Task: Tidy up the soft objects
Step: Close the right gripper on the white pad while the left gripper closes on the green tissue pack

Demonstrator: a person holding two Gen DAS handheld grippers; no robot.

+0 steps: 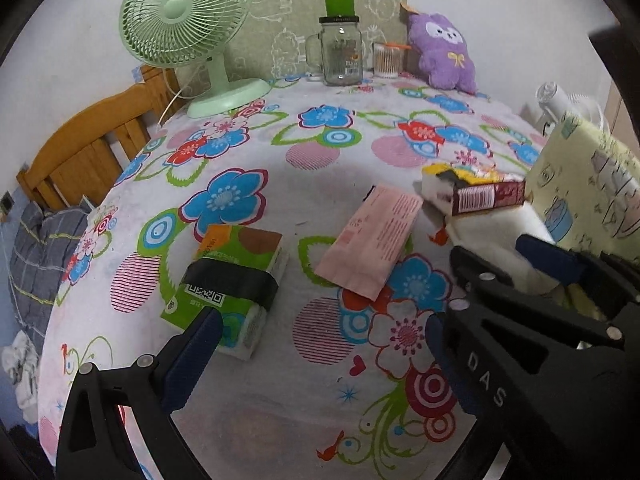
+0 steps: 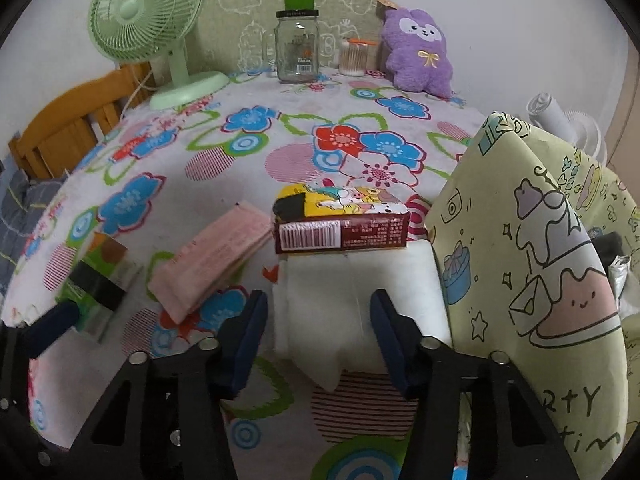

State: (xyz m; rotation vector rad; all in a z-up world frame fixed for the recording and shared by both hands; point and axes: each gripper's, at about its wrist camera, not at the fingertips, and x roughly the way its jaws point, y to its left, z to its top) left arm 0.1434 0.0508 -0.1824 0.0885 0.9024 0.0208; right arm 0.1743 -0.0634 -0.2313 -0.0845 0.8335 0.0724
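A: Right tongs (image 2: 318, 336)?
B: Spread, straddling the near end of the white tissue pack (image 2: 352, 300); pads not seen pressing it. Just beyond them, the yellow-and-maroon pack (image 2: 340, 220) rests on its far end.
A: Left tongs (image 1: 320, 344)?
B: Spread, pinching nothing. The green tissue pack (image 1: 232, 280) touches the left finger; the pink packet (image 1: 372, 240) lies ahead on the floral tabletop (image 1: 280, 380).
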